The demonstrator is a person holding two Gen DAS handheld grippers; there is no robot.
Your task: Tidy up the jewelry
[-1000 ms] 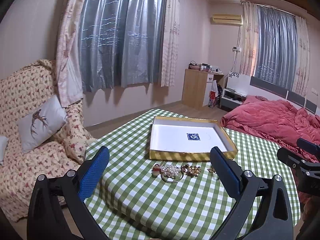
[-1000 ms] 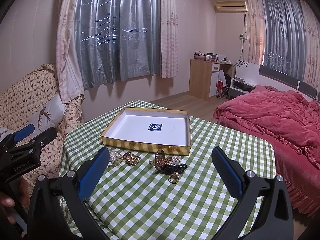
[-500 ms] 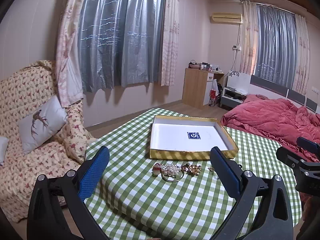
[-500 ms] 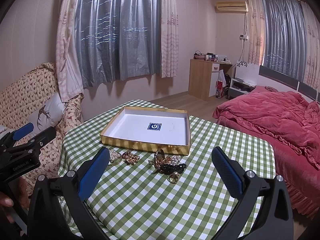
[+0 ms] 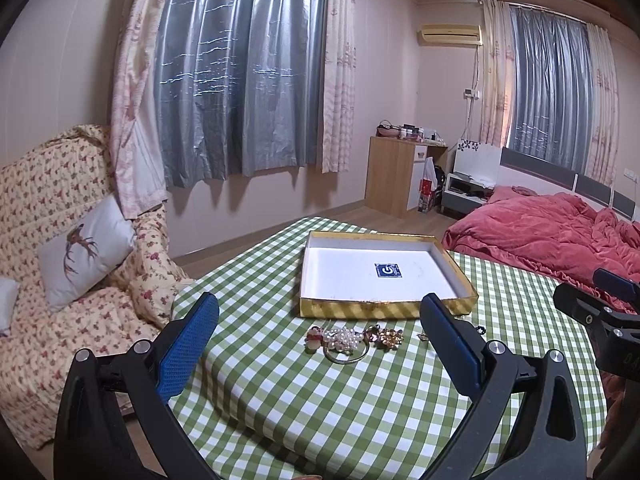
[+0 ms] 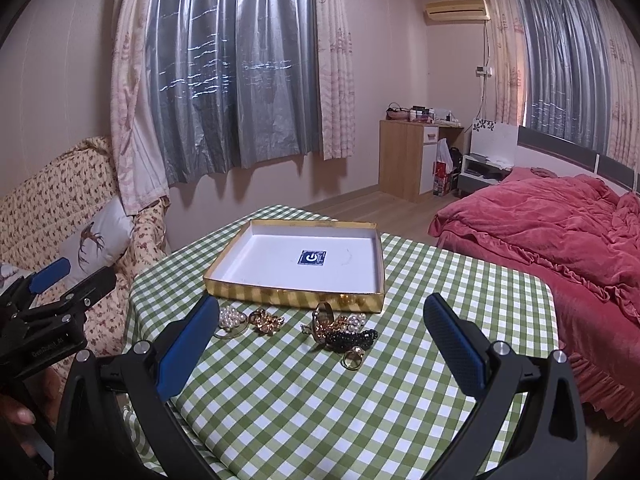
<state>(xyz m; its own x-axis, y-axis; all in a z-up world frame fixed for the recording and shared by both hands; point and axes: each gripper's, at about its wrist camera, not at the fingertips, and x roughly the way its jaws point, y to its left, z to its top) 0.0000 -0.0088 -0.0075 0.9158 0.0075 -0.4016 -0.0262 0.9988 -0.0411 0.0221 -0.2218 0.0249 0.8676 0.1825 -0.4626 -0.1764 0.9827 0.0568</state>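
Observation:
A shallow gold box (image 5: 384,309) (image 6: 288,292) with a white inside lies open on the green checked table (image 5: 320,400) (image 6: 320,400). In front of it lies jewelry: a pearl piece on a gold ring (image 5: 342,336) (image 6: 230,320), a gold brooch (image 5: 390,337) (image 6: 267,320), and further right a gold and pearl cluster with black beads (image 6: 344,330) and a small gold ring (image 6: 353,359). My left gripper (image 5: 320,340) is open and empty, above the table short of the pearls. My right gripper (image 6: 320,340) is open and empty, short of the cluster.
A floral sofa (image 5: 48,280) with a deer cushion (image 5: 86,246) stands left of the table. A bed with a red duvet (image 6: 560,240) is on the right. A wooden cabinet (image 5: 394,176) stands by the far wall. The other gripper shows at each view's edge (image 5: 600,308) (image 6: 52,300).
Both grippers have shifted slightly; the box and jewelry sit a little higher and further left in the right view. Nothing was grasped.

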